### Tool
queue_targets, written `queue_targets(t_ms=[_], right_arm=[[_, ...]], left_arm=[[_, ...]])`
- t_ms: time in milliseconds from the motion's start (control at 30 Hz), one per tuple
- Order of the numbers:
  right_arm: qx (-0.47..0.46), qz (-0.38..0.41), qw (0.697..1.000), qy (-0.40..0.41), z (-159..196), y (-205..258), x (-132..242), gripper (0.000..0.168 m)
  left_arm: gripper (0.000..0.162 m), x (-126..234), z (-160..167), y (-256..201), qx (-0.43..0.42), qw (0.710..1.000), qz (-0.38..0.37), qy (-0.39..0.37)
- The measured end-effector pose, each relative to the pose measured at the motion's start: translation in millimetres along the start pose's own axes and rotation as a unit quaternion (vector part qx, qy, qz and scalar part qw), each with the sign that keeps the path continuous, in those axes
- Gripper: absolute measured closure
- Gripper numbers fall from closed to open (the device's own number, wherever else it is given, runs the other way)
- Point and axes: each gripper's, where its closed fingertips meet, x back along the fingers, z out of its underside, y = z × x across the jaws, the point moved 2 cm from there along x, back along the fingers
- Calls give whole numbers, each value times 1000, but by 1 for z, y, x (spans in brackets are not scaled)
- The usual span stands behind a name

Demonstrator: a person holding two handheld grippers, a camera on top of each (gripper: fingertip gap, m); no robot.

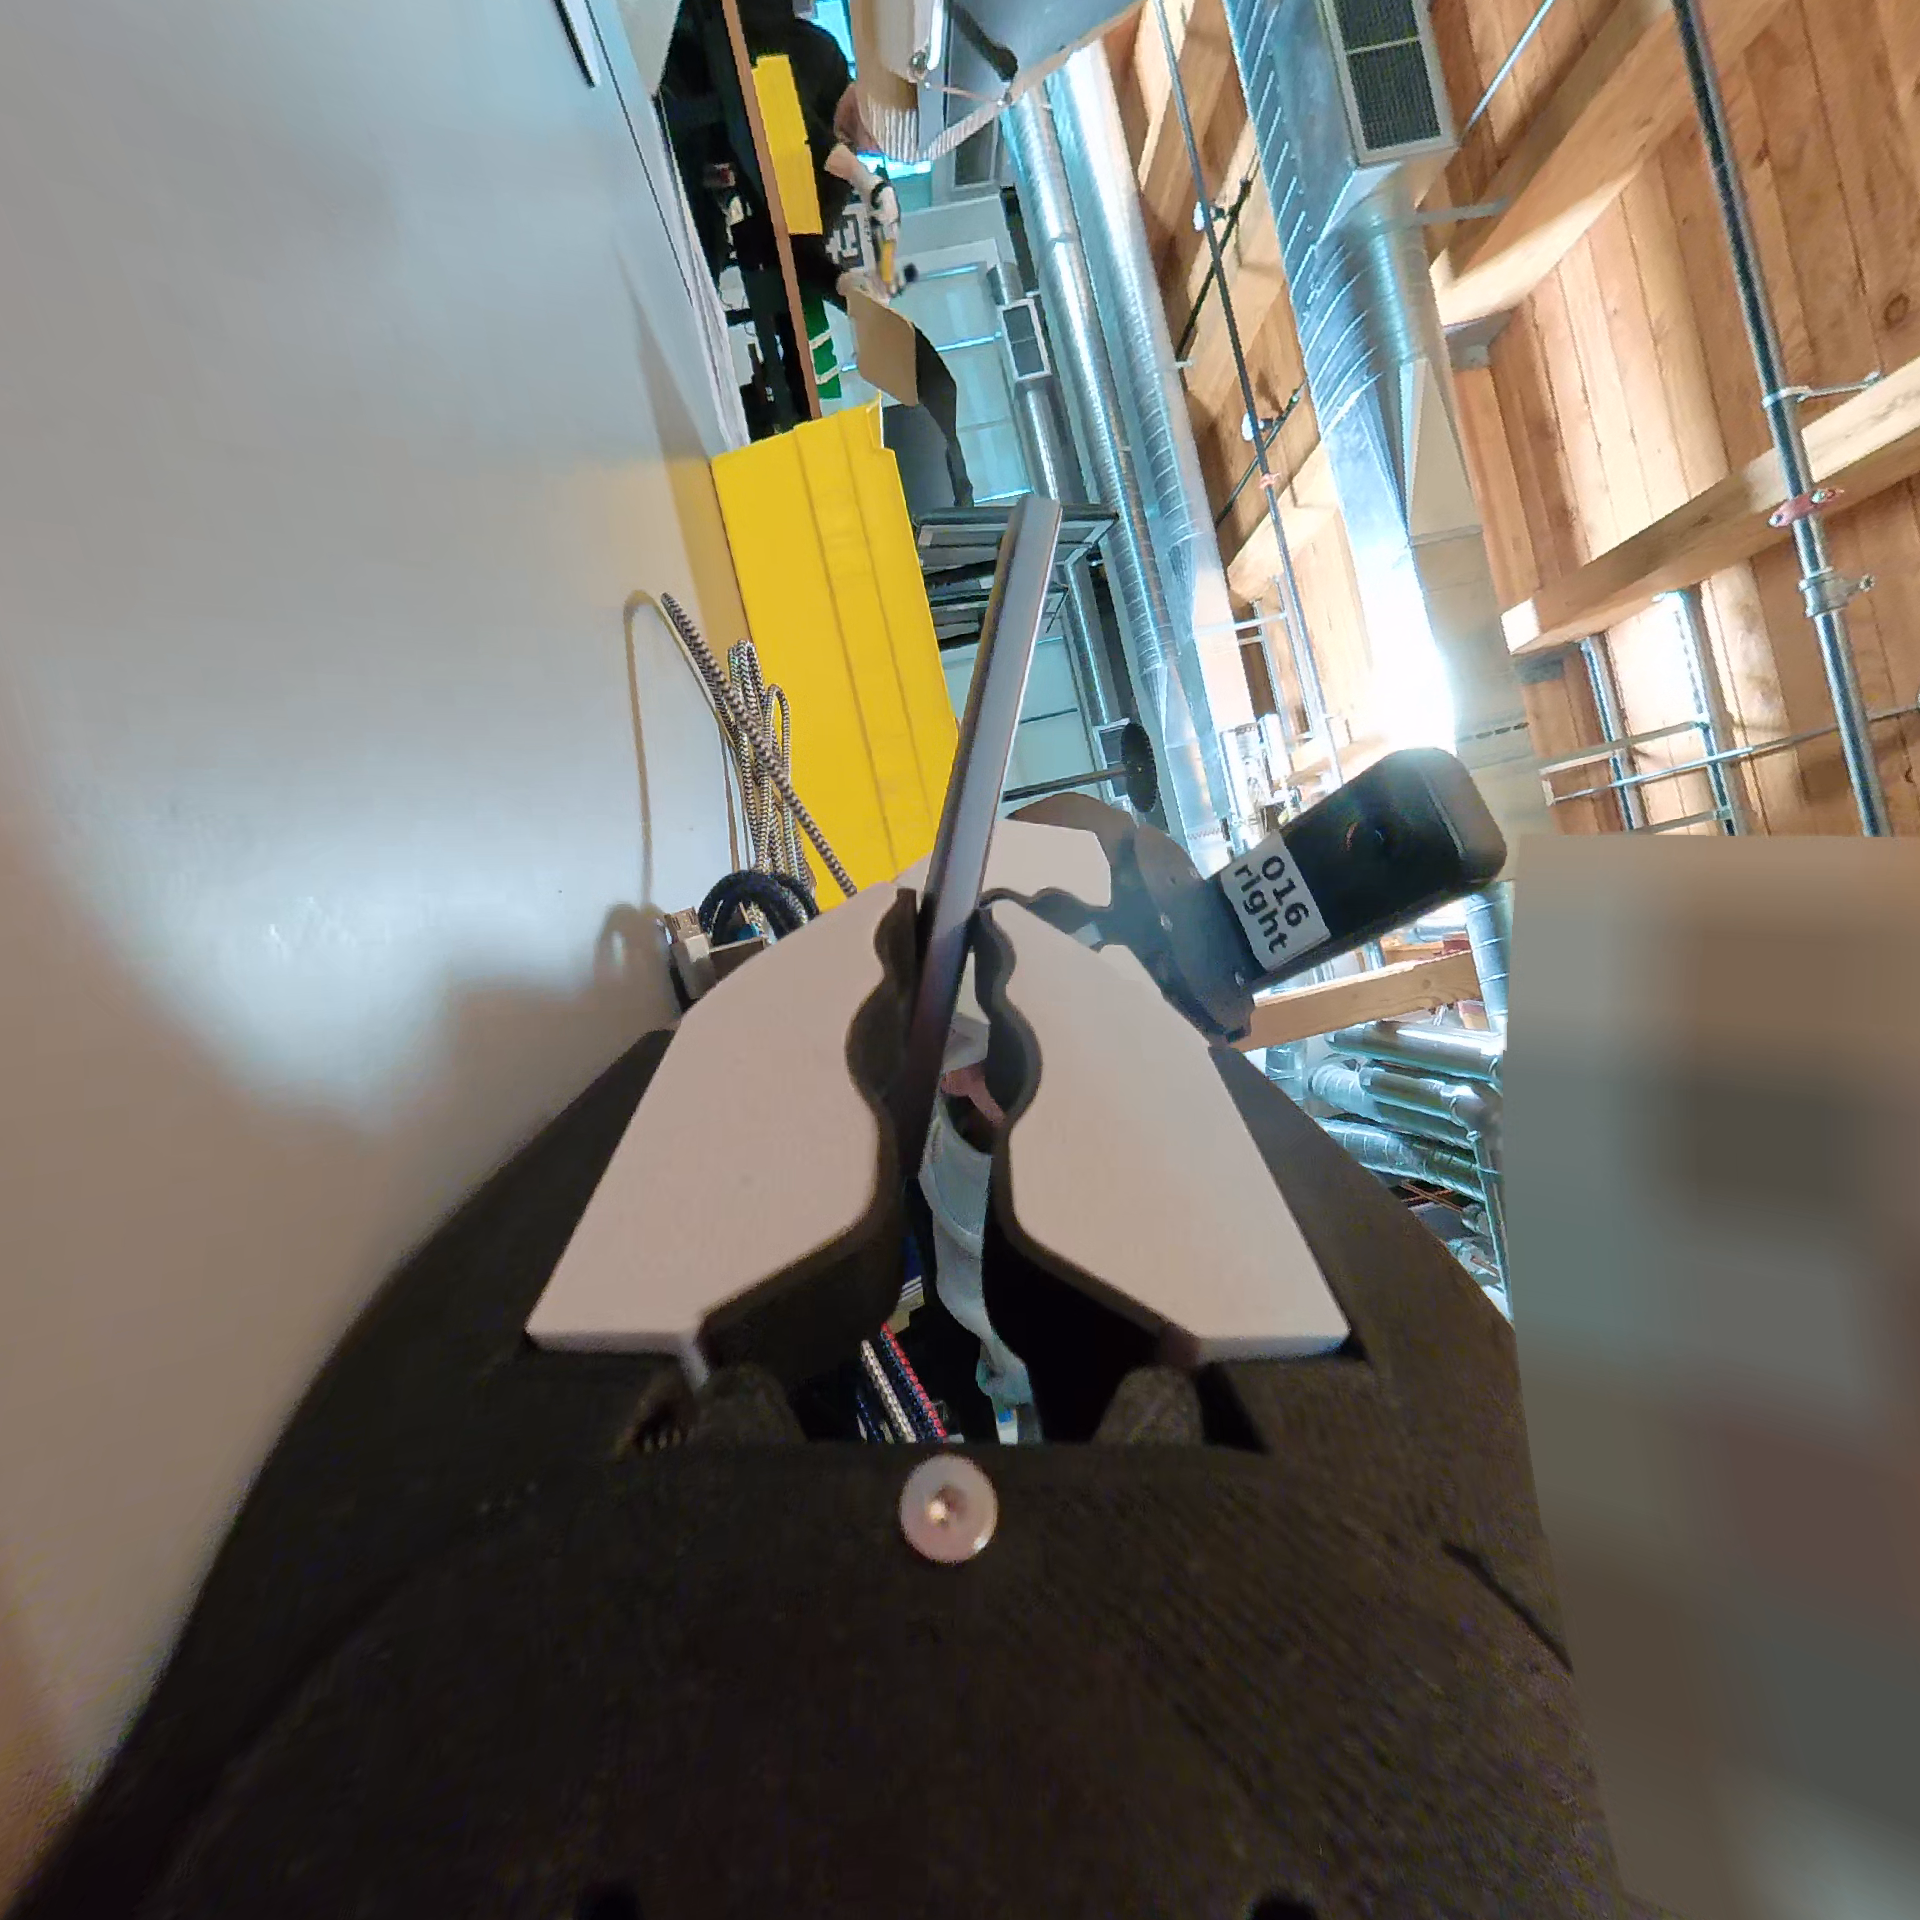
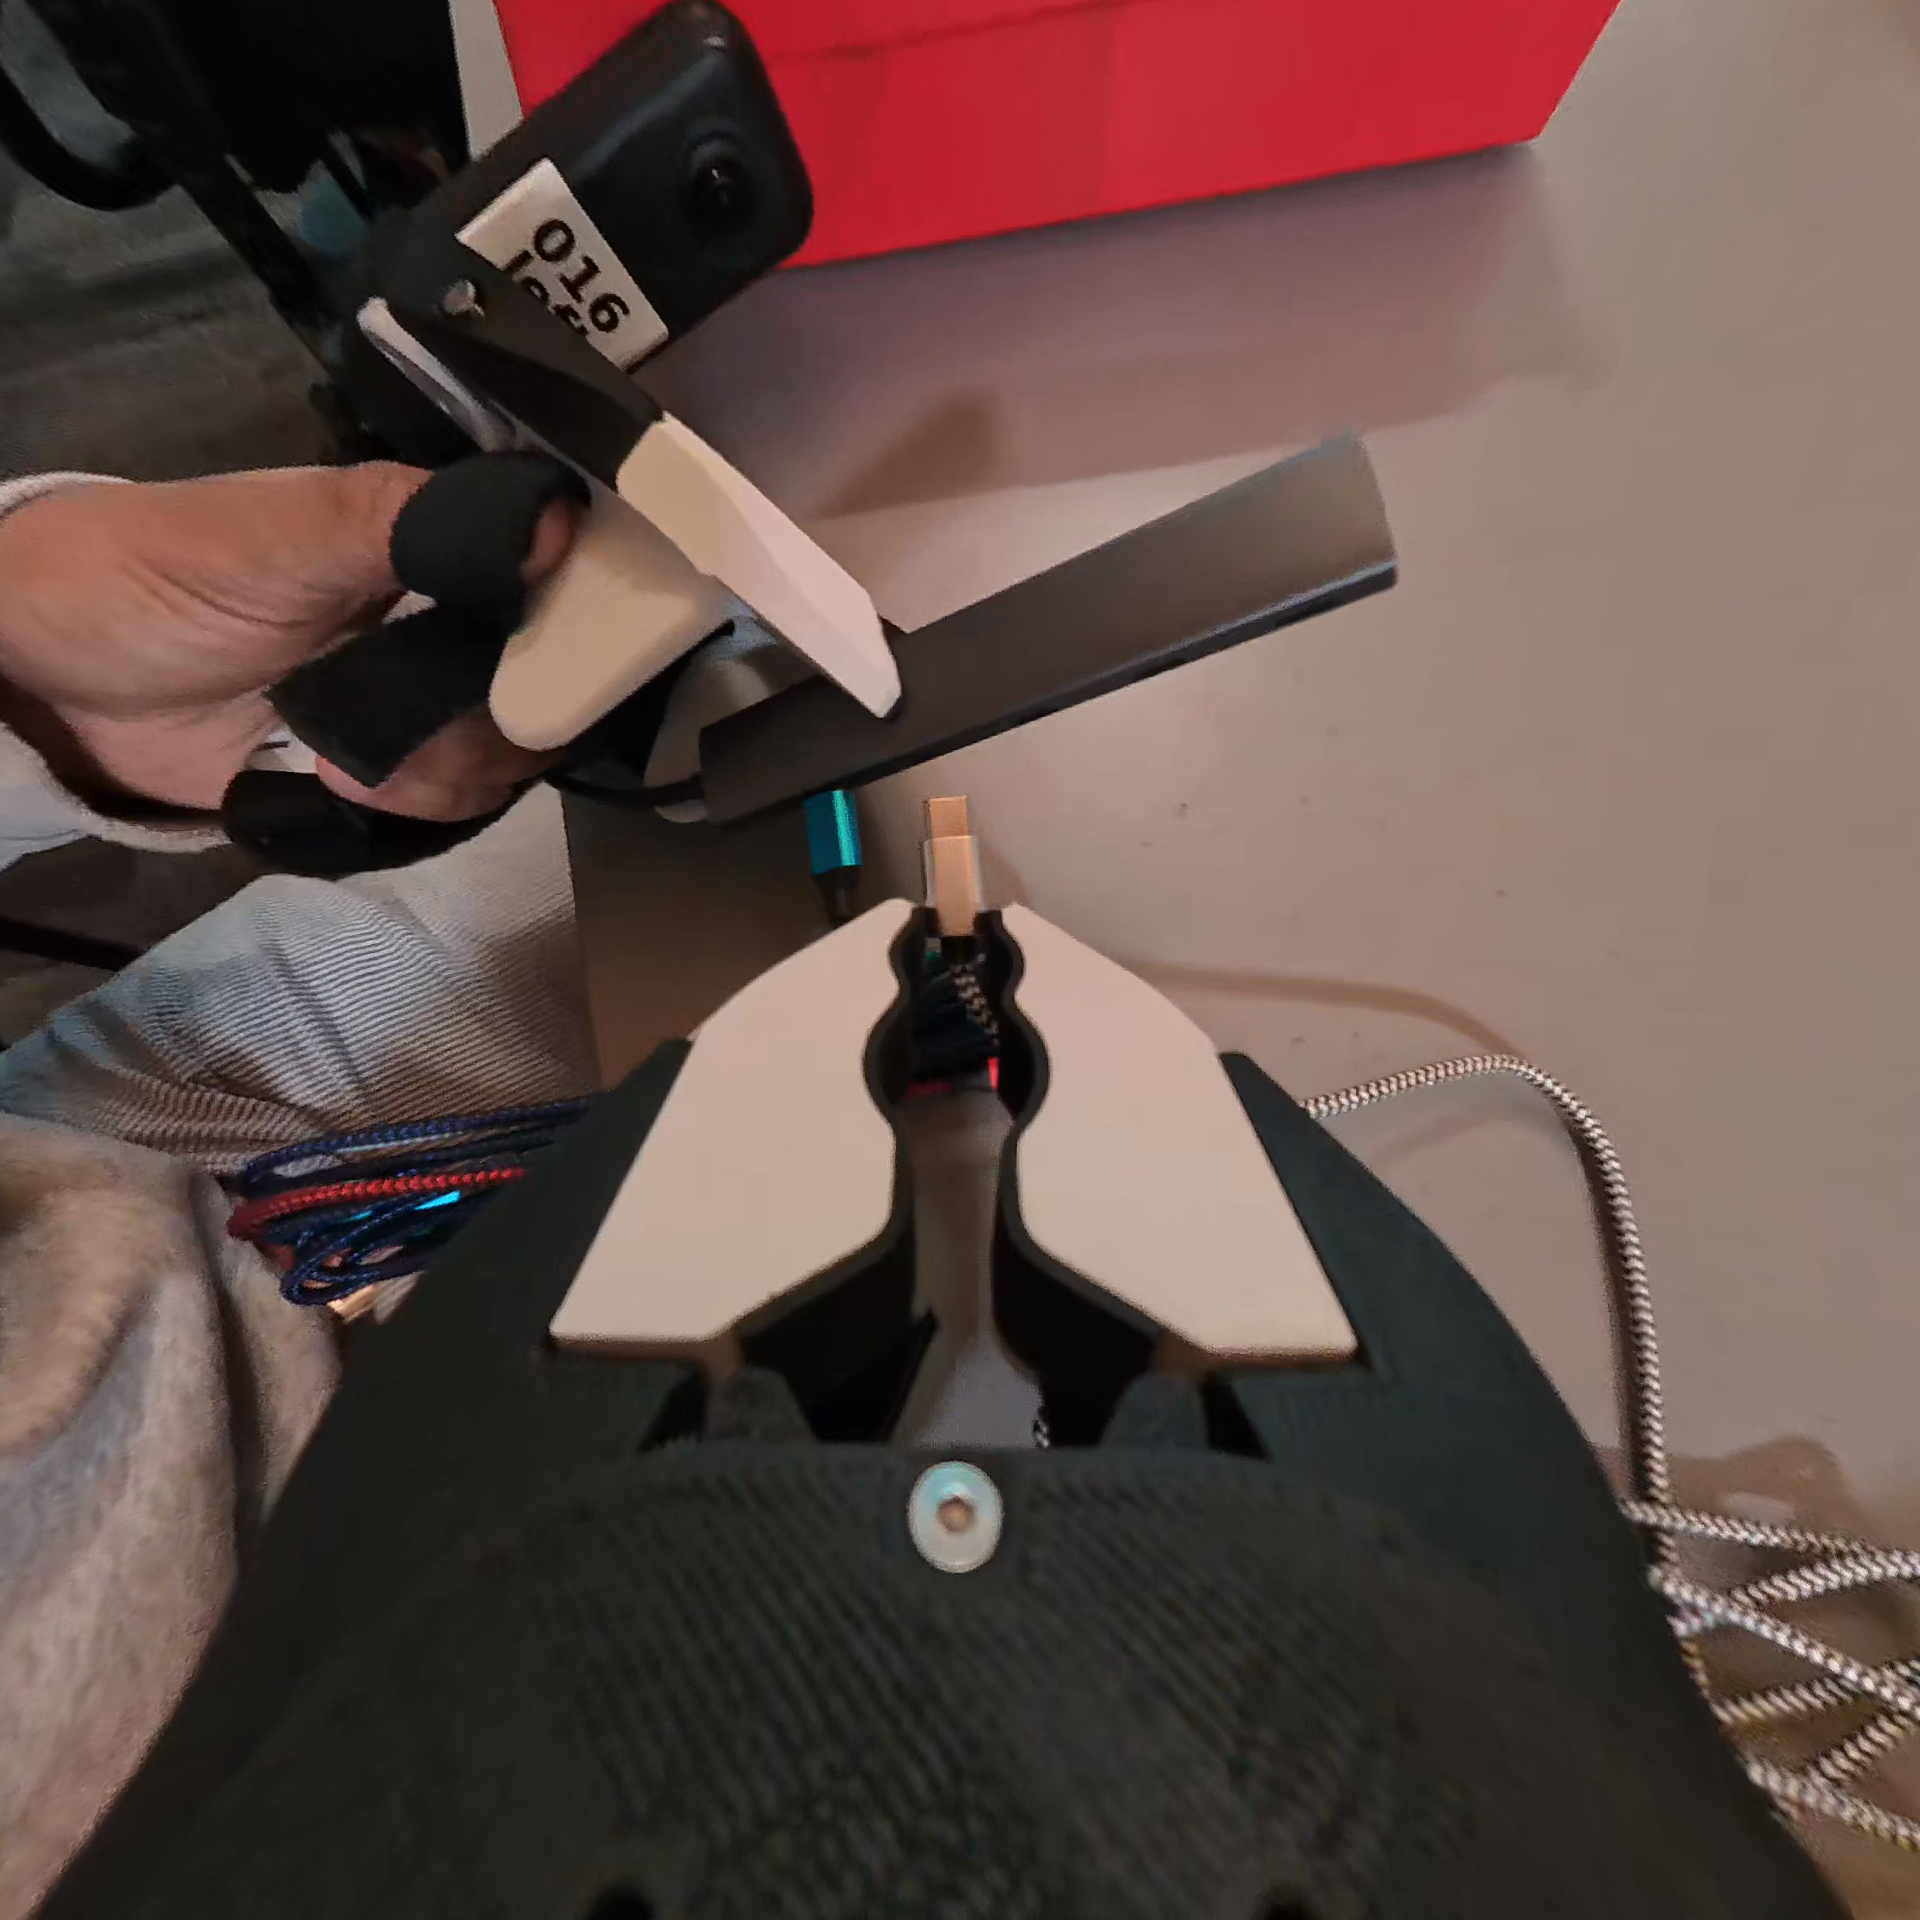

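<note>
The big grey counter [image 2: 1558, 727] holds everything. A red box [image 2: 1039, 104] sits at its far edge. A yellow plastic bin [image 1: 831, 623] stands on the counter too, seen in the left wrist view.

The left tool [image 1: 940, 940] is clenched on a long, flat, dark grey slab [image 1: 987, 748]. It grips the slab near one end. The rest of the slab sticks out past the white fingertips [image 1: 790, 1039], lifted off the counter.

The right tool [image 2: 956, 920] is pinched tight on a silver cable plug [image 2: 951, 857]. The plug pokes out from its tips and points at the long edge of the dark slab [image 2: 1091, 644]. The plug is just beside the slab but not touching it.

A black and white braided cable [image 2: 1621, 1299] runs over the counter by the right tool. A small blue plug [image 2: 833, 831] lies right under the slab. A bundle of red and blue cords [image 2: 395, 1205] lies lower left, on grey cloth.
</note>
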Motion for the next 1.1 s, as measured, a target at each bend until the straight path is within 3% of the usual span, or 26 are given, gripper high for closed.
queue_targets(t_ms=[33, 533, 833, 1100], right_arm=[[4, 6, 1000, 5, 1, 0, -1, 157], [66, 55, 996, 24, 0, 2, 0, 158], [156, 103, 981, 56, 4, 0, -2, 158], [151, 101, 981, 62, 6, 1, -3, 158]], left_arm=[[151, 0, 0, 0, -1, 1000, -1, -1], [151, -6, 5, 1, -8, 1000, -5, -1], [152, -5, 8, 6, -19, 999, -36, 11], [152, -7, 11, 7, -32, 998, -44, 18]])
